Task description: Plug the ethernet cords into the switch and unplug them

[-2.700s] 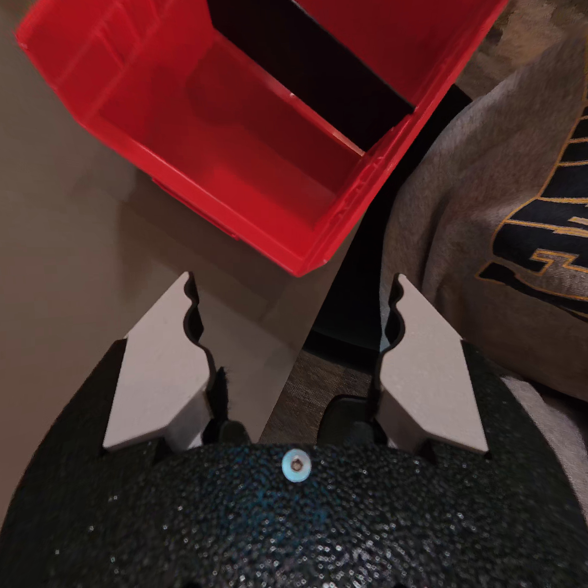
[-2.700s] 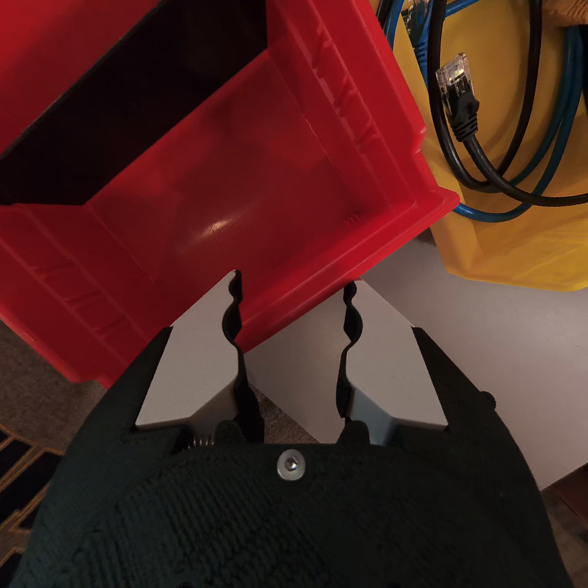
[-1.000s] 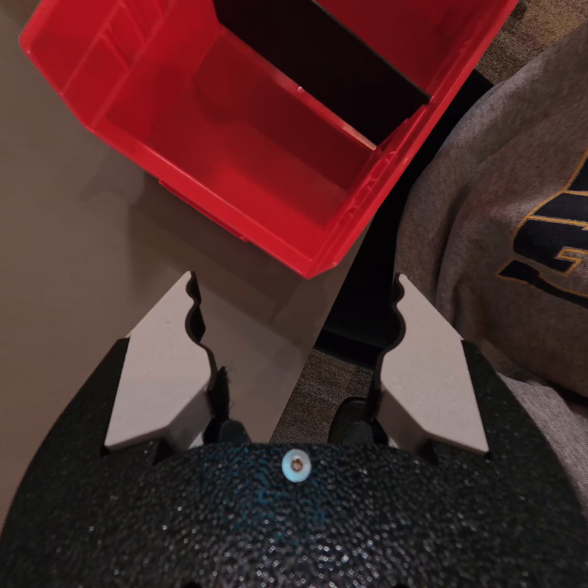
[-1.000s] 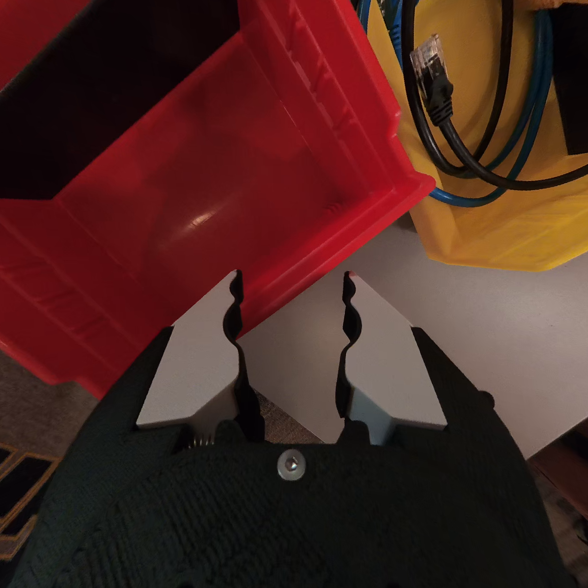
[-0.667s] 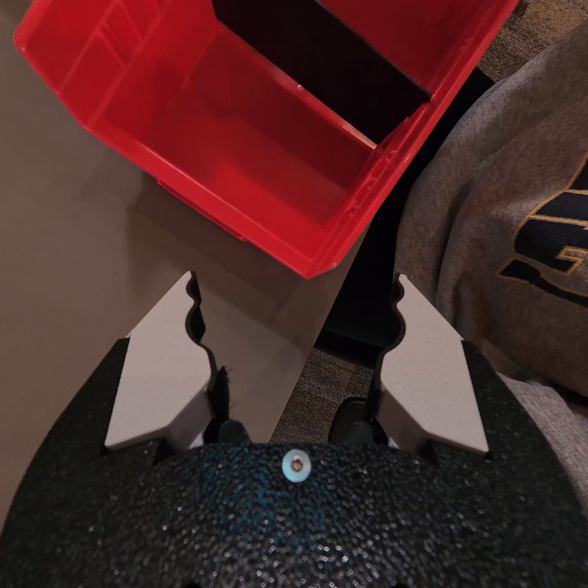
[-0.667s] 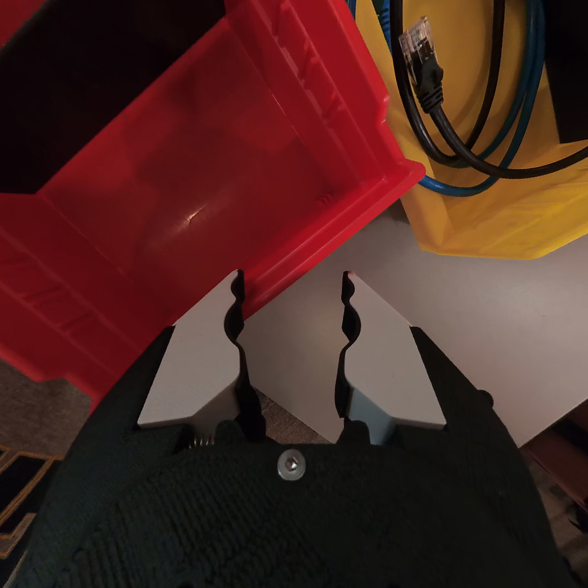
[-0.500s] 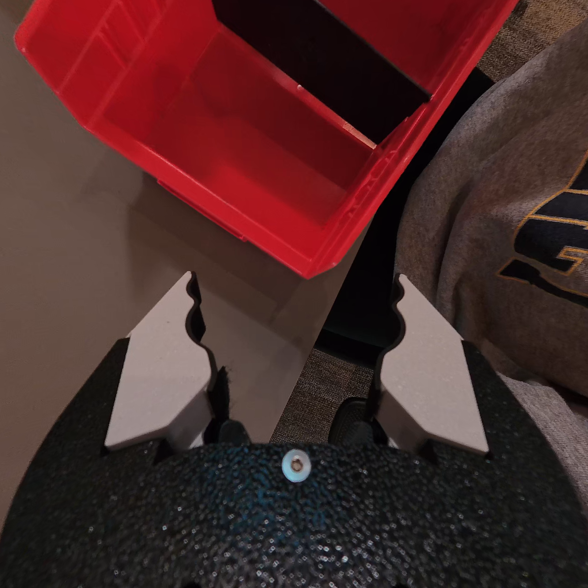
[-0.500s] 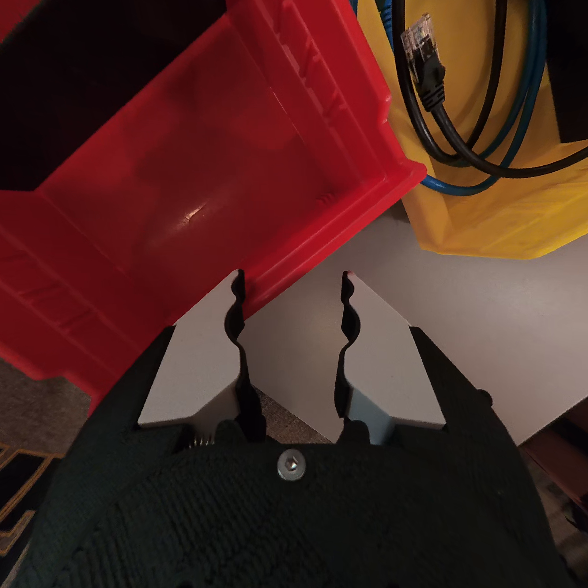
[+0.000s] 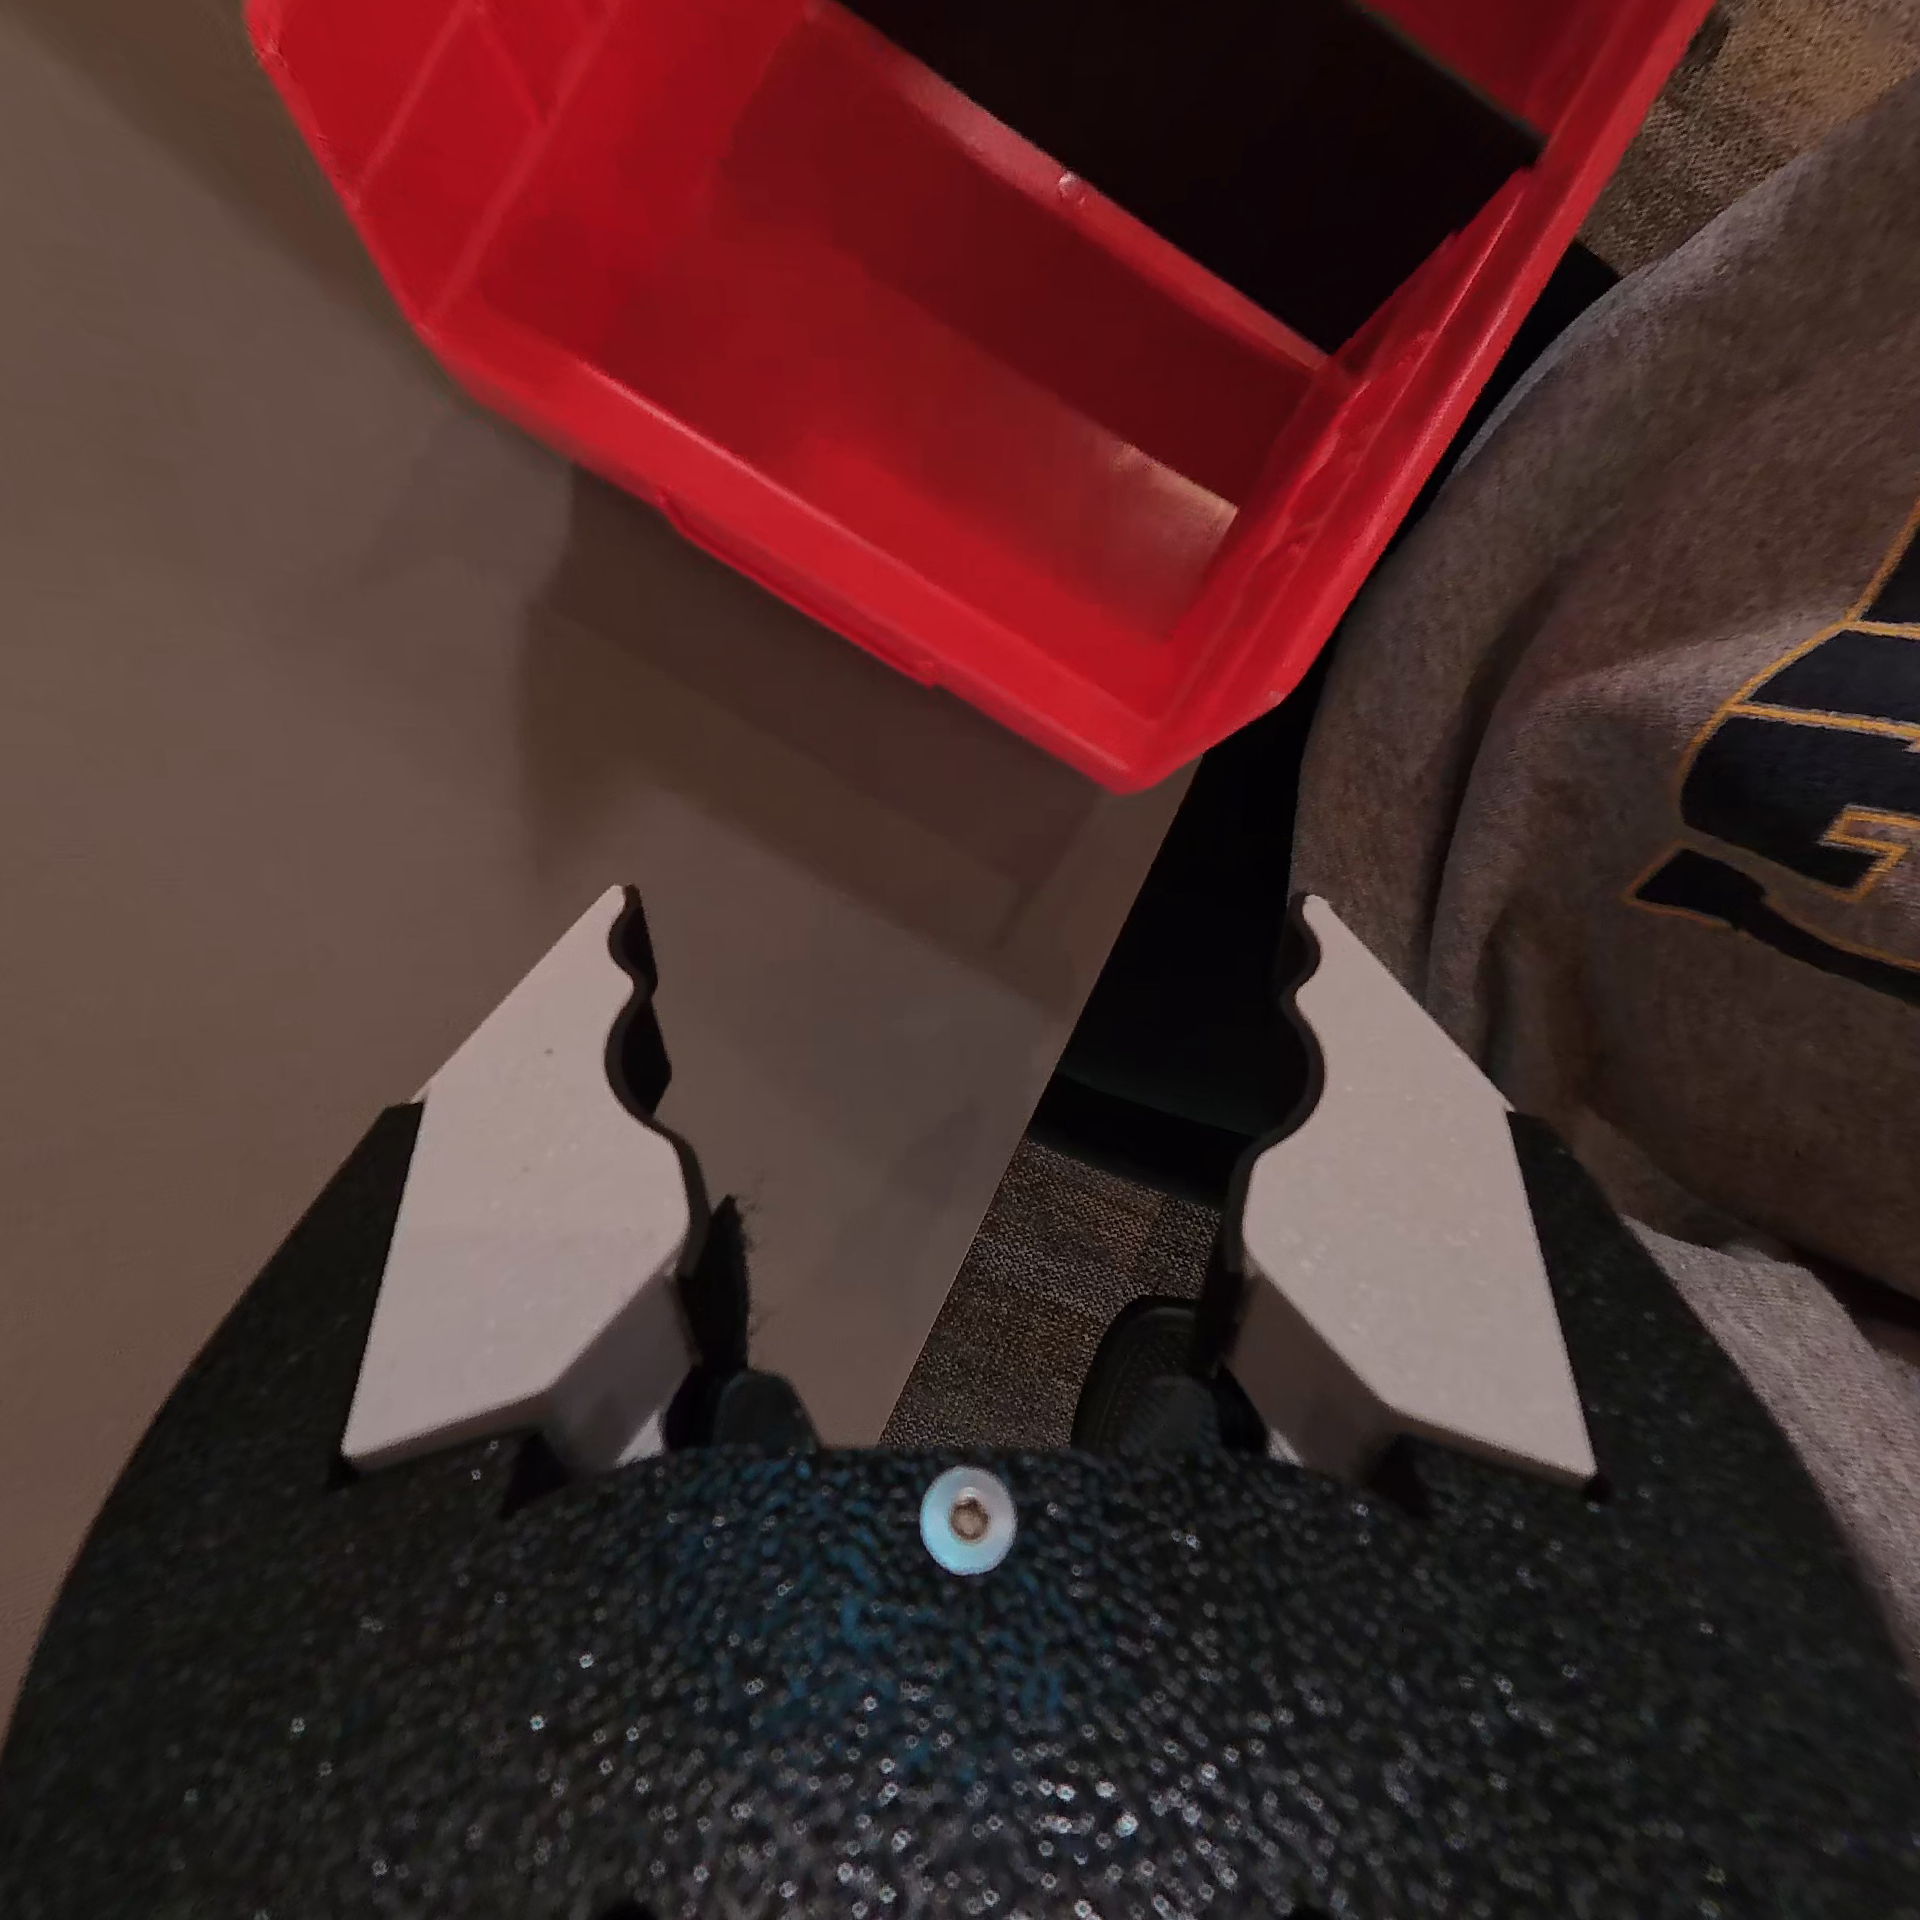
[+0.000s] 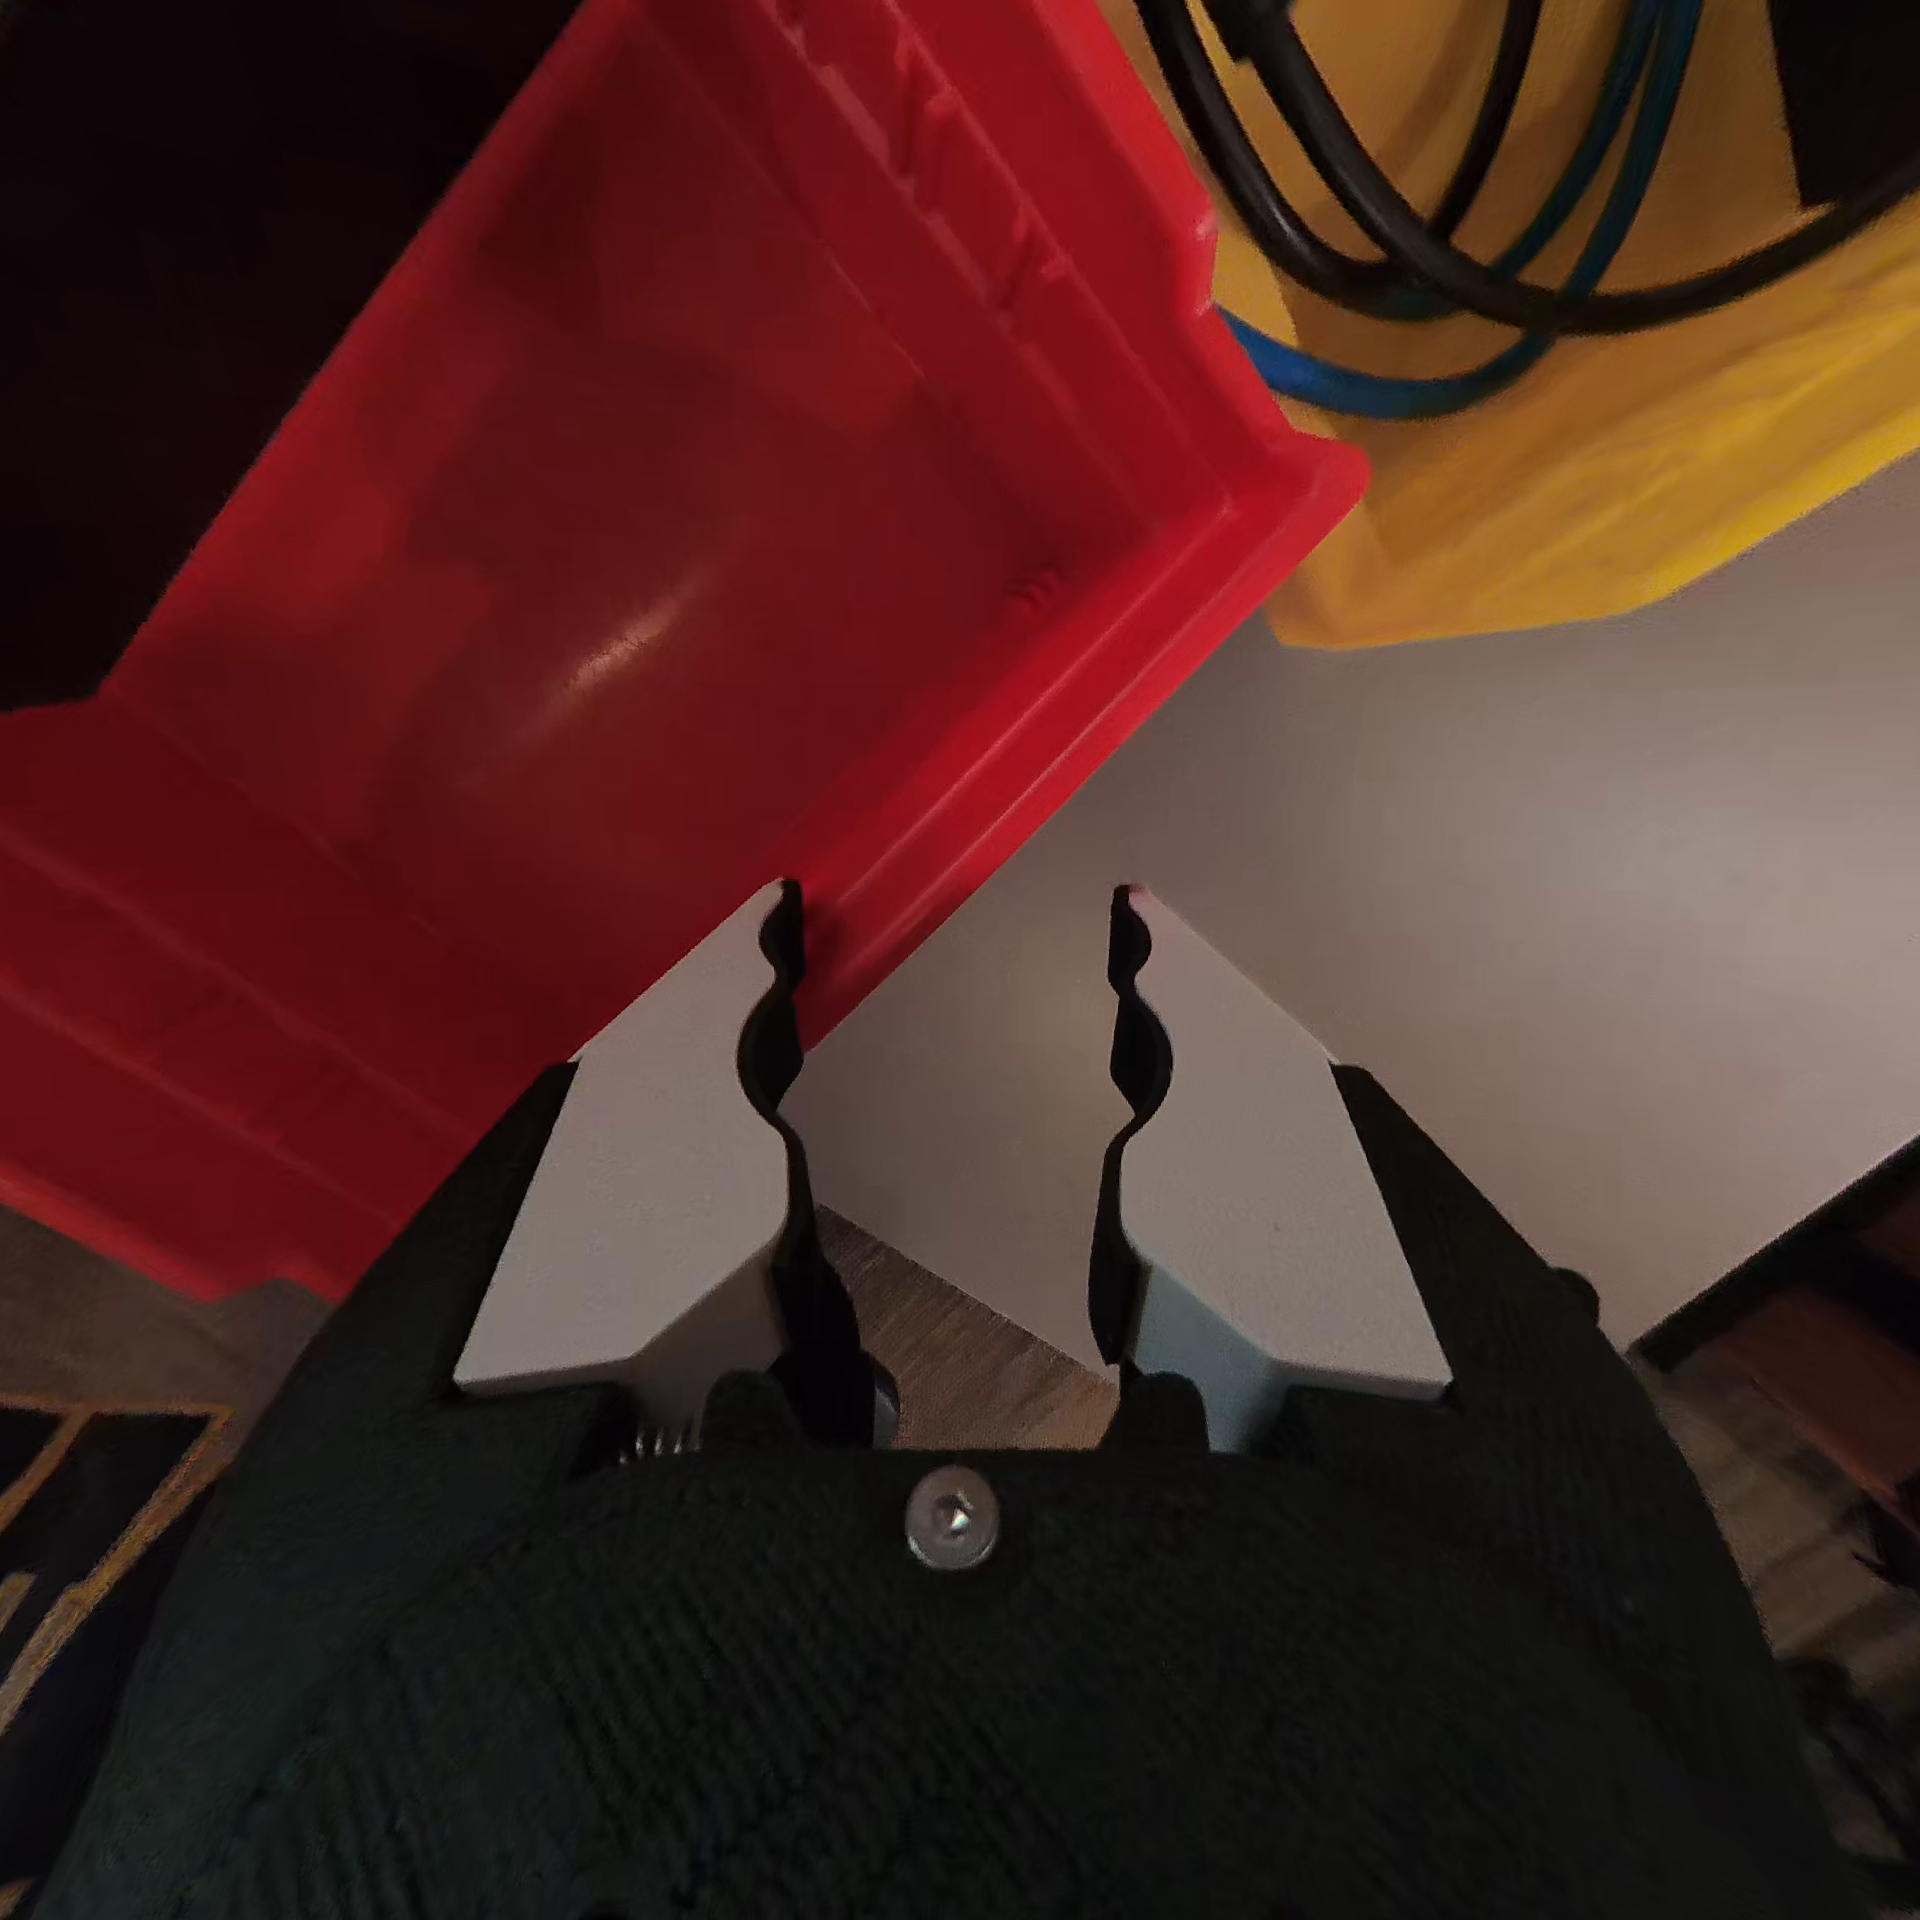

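A black ethernet cord (image 10: 1382,239) and a blue one (image 10: 1340,390) lie coiled in a yellow bin (image 10: 1621,488) at the top right of the right wrist view; their plugs are out of frame. A dark box shows at the bin's far right edge (image 10: 1870,94). My right gripper (image 10: 951,899) is open and empty, over the table by the red bin's corner. My left gripper (image 9: 966,904) is open and empty, over the table's near edge, short of the red bin (image 9: 935,343).
The red bin (image 10: 644,582) holds a black divider (image 9: 1195,135) and nothing else that I can see. It overhangs the table (image 9: 260,727) edge. A person in a grey sweatshirt (image 9: 1662,644) stands close on the right. Carpet floor (image 9: 1049,1278) lies below. About 35 centimeters separates my left fingertips from my right.
The right gripper has moved down and left, so the yellow bin and cords slid up and the black plug left the frame. The left view shifted left; the red bin now sits further right.
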Tool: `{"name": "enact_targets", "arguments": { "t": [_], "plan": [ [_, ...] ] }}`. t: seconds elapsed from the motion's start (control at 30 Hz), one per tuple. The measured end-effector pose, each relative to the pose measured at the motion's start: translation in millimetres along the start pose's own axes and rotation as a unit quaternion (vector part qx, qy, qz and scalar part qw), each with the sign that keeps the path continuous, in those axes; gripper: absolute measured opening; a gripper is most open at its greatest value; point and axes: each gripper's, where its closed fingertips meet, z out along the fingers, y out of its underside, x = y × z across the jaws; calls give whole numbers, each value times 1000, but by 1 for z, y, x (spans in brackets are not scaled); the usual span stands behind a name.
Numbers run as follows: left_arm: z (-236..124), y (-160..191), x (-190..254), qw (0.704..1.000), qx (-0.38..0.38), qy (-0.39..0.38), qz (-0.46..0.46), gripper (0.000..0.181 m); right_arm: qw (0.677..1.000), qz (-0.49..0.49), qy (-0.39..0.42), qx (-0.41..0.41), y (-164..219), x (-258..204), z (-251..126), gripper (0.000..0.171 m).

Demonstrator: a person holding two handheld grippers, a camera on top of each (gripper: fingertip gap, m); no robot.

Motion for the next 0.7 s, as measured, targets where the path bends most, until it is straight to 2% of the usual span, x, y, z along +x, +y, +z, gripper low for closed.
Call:
{"name": "enact_targets", "arguments": {
  "t": [0.47, 0.57, 0.63, 0.7],
  "plan": [
    [-4, -12, -11, 999, 26, -40, 25, 111, 995, 91, 25, -38, 47, 54, -5, 57],
    [-7, -30, -29, 993, 57, -95, 38, 91, 994, 104, 23, -39, 55, 61, -6, 57],
    [-11, -50, -51, 983, 96, -155, 15, 90, 992, 115, 20, -38, 59, 65, -6, 57],
    [-10, -74, -61, 972, 152, -178, 2, 90, 991, 125, 18, -36, 62, 70, -5, 57]
  ]
}}
